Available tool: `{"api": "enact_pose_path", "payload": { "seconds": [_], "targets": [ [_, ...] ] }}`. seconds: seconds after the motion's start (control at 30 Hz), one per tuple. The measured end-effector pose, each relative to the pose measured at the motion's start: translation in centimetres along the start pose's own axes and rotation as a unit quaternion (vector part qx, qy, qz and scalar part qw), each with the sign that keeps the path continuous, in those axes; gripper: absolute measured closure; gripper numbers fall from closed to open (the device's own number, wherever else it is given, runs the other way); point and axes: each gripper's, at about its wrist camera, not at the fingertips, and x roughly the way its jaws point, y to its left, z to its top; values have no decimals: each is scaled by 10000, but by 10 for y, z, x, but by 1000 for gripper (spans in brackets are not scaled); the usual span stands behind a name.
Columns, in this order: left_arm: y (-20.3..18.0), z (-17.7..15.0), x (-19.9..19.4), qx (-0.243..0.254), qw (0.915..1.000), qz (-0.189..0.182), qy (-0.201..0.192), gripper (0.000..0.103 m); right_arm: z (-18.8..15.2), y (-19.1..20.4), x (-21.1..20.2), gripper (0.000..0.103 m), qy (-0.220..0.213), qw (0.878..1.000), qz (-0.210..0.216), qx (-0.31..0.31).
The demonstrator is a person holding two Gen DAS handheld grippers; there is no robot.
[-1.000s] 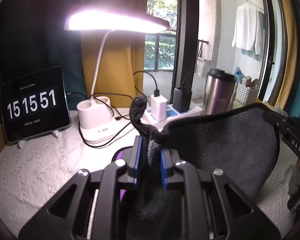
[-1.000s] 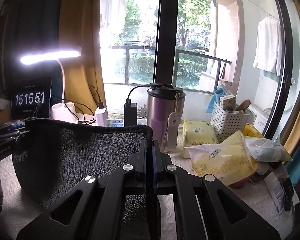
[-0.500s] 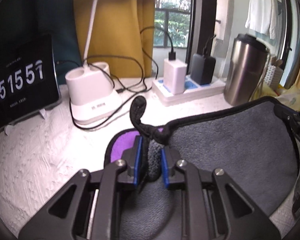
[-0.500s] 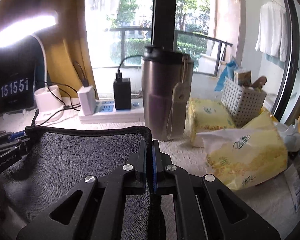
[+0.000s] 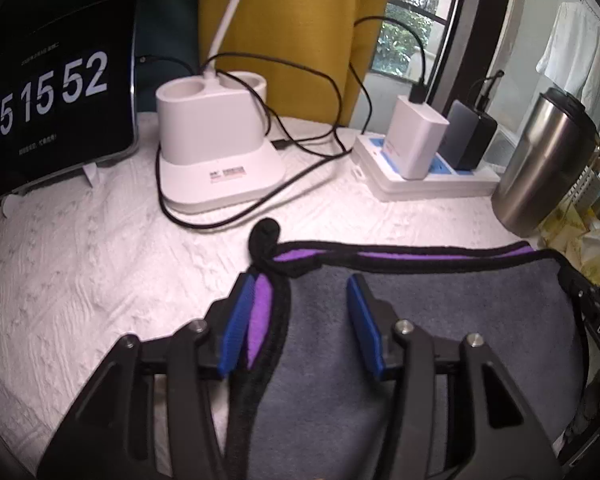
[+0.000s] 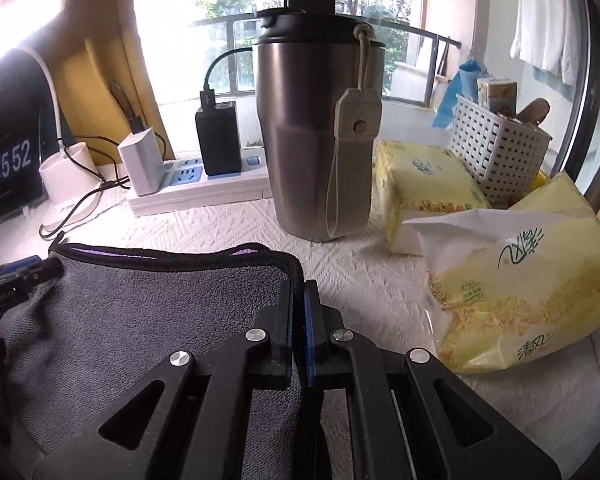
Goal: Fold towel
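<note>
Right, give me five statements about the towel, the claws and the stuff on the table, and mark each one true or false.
1. The left claw is clamped on the towel. False: its fingers are spread apart, with the towel's edge lying between them.
2. The right claw is shut on the towel's corner. True.
3. The steel cup is lying on its side. False: it stands upright.
4. The clock reads 15 15 52. True.
5. Two chargers are plugged into the power strip. True: one white, one black.
</note>
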Motion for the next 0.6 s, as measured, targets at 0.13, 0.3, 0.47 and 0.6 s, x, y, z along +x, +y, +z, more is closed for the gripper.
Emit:
{"api": "enact_pose_path", "payload": {
  "seconds": [0.13, 0.3, 0.47, 0.6],
  "targets": [
    [5, 3, 3, -20, 10000, 33, 80, 45, 0, -3, 6, 97, 149, 9999, 6, 67],
    [3, -3, -16, 137, 9998, 122, -127, 39, 0, -3, 4, 80, 97, 9999, -54, 40],
    [6, -8, -37, 230, 9993, 107, -273, 37, -1, 4, -9, 61, -97, 9999, -78, -85],
    [7, -15, -54, 299, 9988, 60, -383, 36, -2, 11, -25, 58, -229, 9995, -49, -197]
  ]
}}
